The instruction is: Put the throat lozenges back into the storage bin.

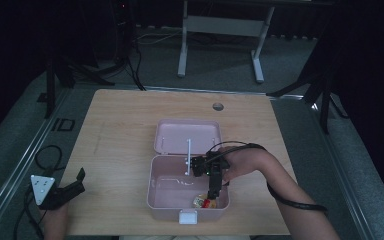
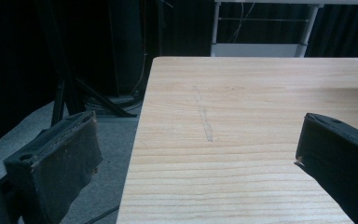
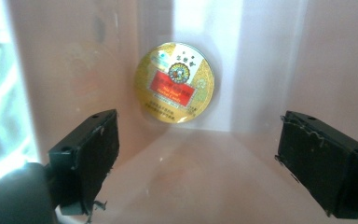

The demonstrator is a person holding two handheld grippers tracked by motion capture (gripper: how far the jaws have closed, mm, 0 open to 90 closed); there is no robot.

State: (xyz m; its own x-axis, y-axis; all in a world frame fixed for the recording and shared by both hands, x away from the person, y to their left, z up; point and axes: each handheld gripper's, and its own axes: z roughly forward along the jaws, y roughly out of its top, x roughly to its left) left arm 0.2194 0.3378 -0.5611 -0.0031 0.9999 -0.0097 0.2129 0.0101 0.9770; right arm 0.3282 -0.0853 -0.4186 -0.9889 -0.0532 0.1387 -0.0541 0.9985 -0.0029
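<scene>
On the wooden desk, the right hand-held gripper stands released inside the pink box, the round gold tin lying just beyond its jaws. Best withdraw straight upward, avoiding the walls. The left hand-held gripper rests open.

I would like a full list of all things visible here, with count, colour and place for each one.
box: 1, pink, lid open, near-centre of table
tin: 1, round, gold with red label, inside box at its near right corner
table: 1, light wood
desk frame: 1, grey, on floor behind table
right gripper: 1, black, jaws open, down in box, apart from tin
left gripper: 1, black, jaws open, at table's near left edge
</scene>
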